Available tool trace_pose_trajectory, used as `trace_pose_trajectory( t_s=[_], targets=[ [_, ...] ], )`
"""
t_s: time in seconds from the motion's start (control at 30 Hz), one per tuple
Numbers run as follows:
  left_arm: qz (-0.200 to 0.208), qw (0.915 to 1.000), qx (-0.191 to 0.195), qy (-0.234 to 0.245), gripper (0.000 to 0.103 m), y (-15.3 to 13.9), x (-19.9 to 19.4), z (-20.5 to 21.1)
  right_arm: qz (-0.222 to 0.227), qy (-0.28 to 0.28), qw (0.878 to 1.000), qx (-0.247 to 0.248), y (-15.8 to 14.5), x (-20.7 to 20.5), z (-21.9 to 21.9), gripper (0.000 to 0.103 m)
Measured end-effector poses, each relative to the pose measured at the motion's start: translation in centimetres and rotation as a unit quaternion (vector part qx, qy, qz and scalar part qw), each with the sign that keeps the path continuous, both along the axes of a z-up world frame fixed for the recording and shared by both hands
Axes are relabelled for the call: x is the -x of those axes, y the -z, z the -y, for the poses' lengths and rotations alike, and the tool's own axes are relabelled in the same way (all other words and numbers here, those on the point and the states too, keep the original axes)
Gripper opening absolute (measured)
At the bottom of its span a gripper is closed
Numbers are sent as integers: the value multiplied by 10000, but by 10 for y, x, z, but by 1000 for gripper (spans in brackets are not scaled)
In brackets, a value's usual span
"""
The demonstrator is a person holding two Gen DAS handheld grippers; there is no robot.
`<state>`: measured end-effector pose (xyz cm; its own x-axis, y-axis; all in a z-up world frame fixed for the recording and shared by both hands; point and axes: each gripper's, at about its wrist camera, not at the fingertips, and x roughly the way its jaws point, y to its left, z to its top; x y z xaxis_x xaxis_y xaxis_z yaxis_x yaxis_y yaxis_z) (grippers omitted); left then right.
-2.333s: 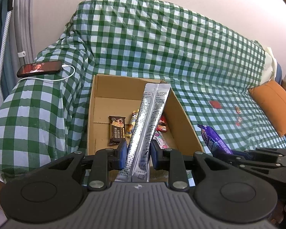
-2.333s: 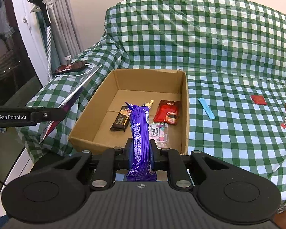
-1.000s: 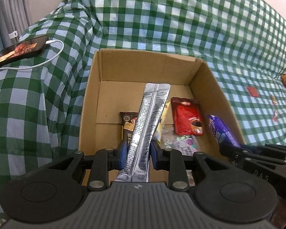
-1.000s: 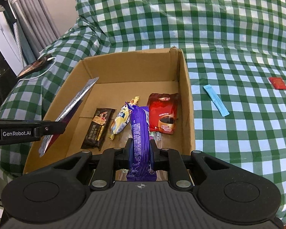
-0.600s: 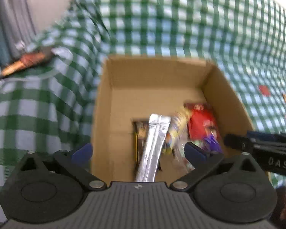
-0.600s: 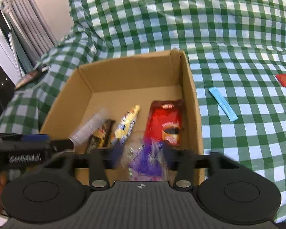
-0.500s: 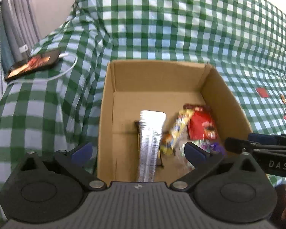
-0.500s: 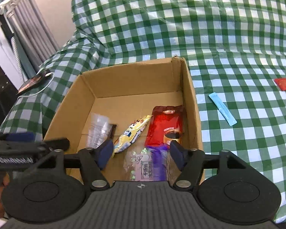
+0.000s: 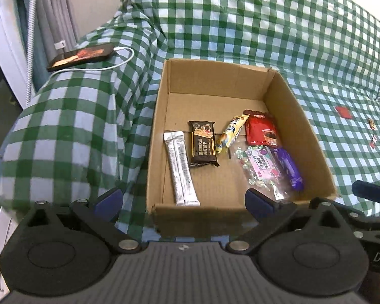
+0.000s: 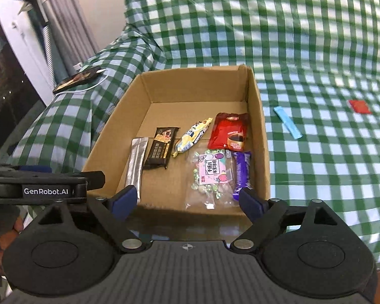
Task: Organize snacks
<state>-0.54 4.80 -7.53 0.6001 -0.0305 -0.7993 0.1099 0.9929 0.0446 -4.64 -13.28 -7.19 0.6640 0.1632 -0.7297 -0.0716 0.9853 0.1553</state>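
Left wrist: left claw [image 9: 182, 202] spread, empty; silver sachet [image 9: 180, 168] beyond, in box [image 9: 314, 139].

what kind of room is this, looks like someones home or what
Most likely a home living room: a sofa draped in a green checked cover, a phone charging on its armrest, and curtains by a window. A cardboard box of snacks sits on the seat.

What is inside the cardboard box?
Six snacks lie in the cardboard box: silver stick pack, brown bar, yellow candy, red packet, clear candy bag, purple bar. Anything beneath them is hidden.
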Motion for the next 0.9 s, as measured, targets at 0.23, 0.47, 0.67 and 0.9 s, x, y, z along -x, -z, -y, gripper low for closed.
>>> trace_pose_trajectory(
  t_s=[0.23,0.47,0.67,0.9],
  targets=[
    [299,9995,-65,-3,103,-16,39,2,391,-201,9987,267,-19,39,-13,93],
    [455,9990,-7,-32,103,-27,64,2,622,-247,9971,350,-32,63,-16,96],
    [581,9983,15,-6,103,-35,74,2,750,-239,9963,352,-39,78,-16,100],
    [727,9974,7,20,103,-43,86,2,820,-184,9961,258,-42,88,-15,103]
  ],
)
